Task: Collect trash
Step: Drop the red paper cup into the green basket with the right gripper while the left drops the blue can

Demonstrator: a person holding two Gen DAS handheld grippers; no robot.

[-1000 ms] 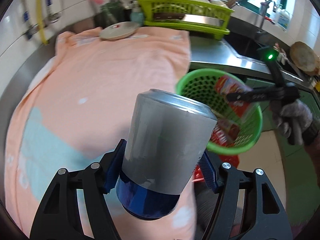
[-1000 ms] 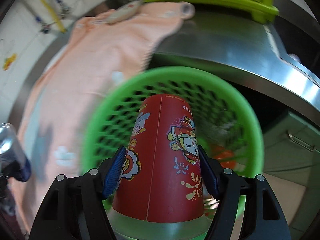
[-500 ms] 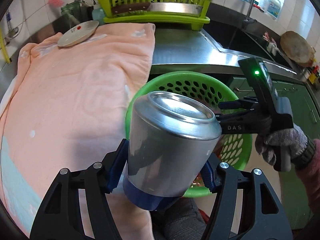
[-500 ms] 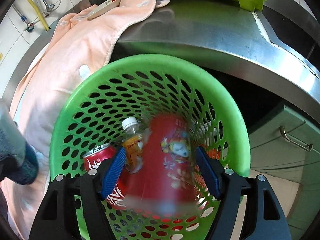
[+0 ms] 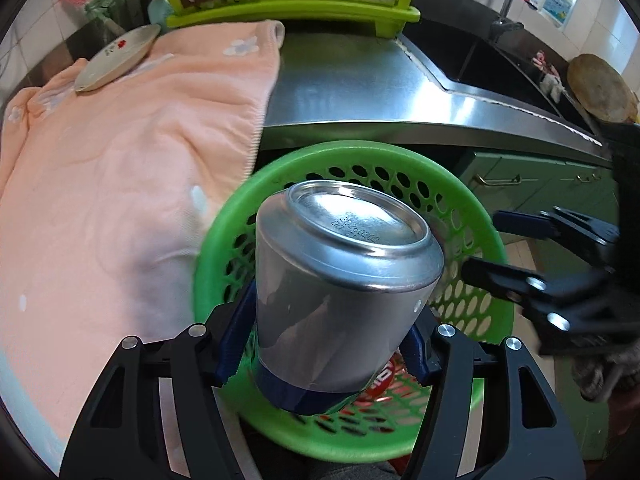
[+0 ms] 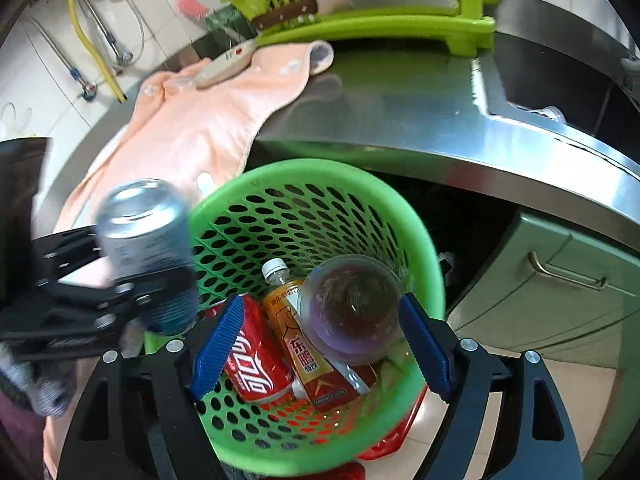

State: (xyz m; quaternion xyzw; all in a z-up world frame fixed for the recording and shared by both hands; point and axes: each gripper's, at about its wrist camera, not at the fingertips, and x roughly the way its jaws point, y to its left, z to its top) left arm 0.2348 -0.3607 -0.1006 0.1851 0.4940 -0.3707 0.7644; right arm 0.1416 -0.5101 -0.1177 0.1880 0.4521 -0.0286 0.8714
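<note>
My left gripper [image 5: 320, 344] is shut on a silver and blue can [image 5: 340, 280], held bottom-up over the green perforated basket [image 5: 400, 160]. The can also shows in the right wrist view [image 6: 144, 240], at the basket's left rim [image 6: 320, 172]. My right gripper [image 6: 320, 344] is open and empty above the basket; it also shows at the right of the left wrist view [image 5: 516, 246]. Inside the basket lie a red cola can [image 6: 256, 364], an orange drink bottle [image 6: 296, 320] and the red paper cup [image 6: 352, 308], its mouth facing up.
A peach towel [image 5: 120, 160] covers the steel counter [image 5: 360, 92] at left, with a plate [image 5: 116, 60] on it. A lime dish rack [image 5: 288, 4] stands at the back, a sink [image 5: 500, 68] at right. Green cabinet doors [image 6: 560, 292] are below the counter.
My right gripper opened and the red paper cup dropped into the basket. My left gripper carried the can rightward from over the towel to above the basket.
</note>
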